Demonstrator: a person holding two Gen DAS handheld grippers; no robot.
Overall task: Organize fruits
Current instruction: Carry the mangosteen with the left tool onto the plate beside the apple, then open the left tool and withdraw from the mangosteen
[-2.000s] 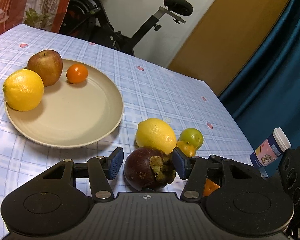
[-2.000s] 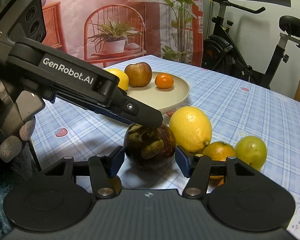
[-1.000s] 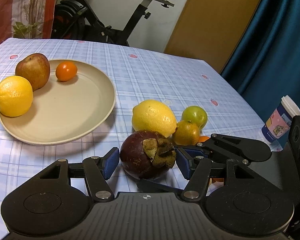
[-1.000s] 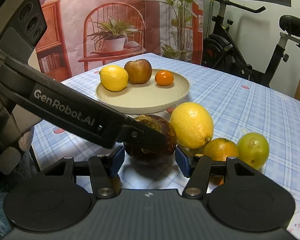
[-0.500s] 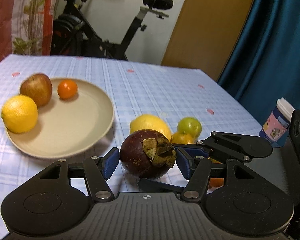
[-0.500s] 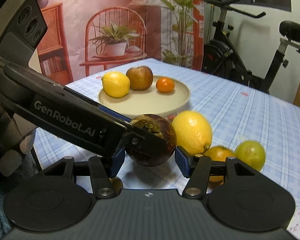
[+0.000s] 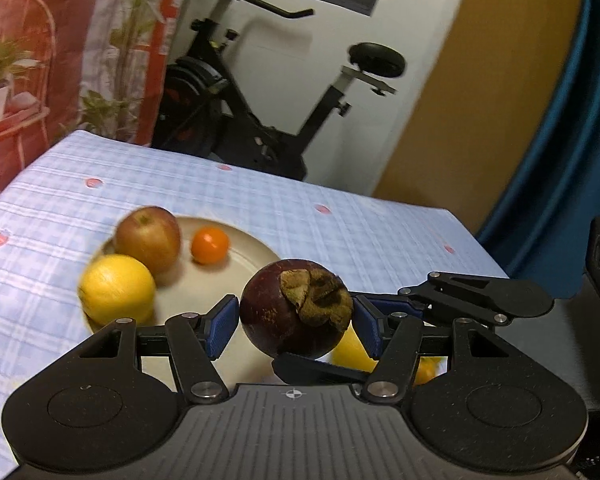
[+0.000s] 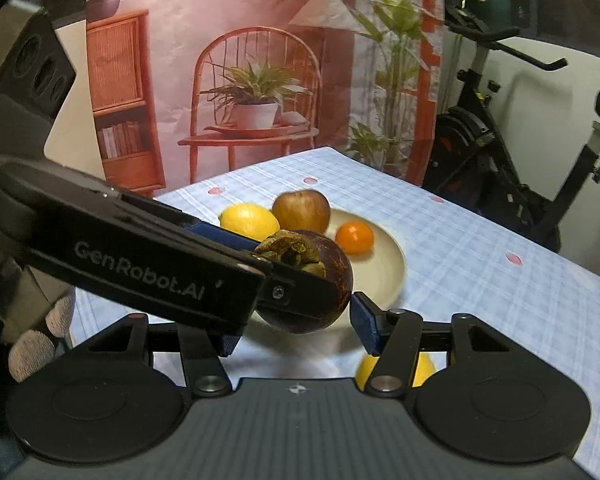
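Note:
A dark purple mangosteen (image 7: 296,308) with a dry brown calyx hangs in the air above the checked tablecloth. My left gripper (image 7: 294,326) is shut on it, with a blue pad against each side. My right gripper (image 8: 298,334) grips the same mangosteen (image 8: 312,288) crosswise; its right pad touches the fruit and its left pad is hidden behind the left gripper's finger (image 8: 140,264). Just beyond stands the beige plate (image 7: 246,266) holding an apple (image 7: 148,238), a lemon (image 7: 118,290) and a tangerine (image 7: 210,245).
Another lemon (image 8: 364,368) lies on the cloth below the grippers, mostly hidden. An exercise bike (image 7: 260,120) stands past the table's far edge, with a blue curtain (image 7: 560,160) to the right. A gloved hand (image 8: 32,344) holds the left gripper.
Both grippers have risen with the mangosteen, lifting it off the cloth and carrying it toward the plate. The loose fruits on the table have dropped almost out of sight.

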